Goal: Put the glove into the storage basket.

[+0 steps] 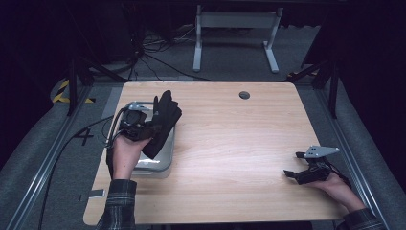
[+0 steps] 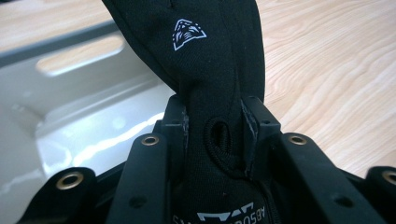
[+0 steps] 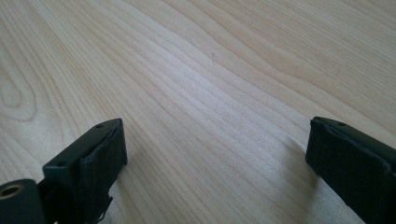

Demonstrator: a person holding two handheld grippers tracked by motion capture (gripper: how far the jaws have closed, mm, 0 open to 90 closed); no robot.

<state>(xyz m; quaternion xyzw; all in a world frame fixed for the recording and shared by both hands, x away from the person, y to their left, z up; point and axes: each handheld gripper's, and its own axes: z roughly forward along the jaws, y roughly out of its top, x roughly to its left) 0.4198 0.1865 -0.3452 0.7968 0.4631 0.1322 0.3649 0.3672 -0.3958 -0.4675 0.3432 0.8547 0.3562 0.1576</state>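
A black glove (image 1: 164, 120) with a white emblem (image 2: 188, 33) hangs over a shallow metal tray (image 1: 165, 160) at the table's left side. My left gripper (image 1: 143, 128) is shut on the glove (image 2: 219, 93), its two pads pinching the fabric near the cuff. In the left gripper view the glove rises between the jaws, with the tray (image 2: 70, 121) below and to the left. My right gripper (image 1: 298, 165) rests low near the table's right front, jaws wide open, only bare wood between the pads (image 3: 100, 158).
The wooden table (image 1: 230, 143) has a small round hole (image 1: 244, 95) near its far edge. Cables and a white table frame (image 1: 234, 28) lie on the floor beyond. Metal rails run along both sides of the table.
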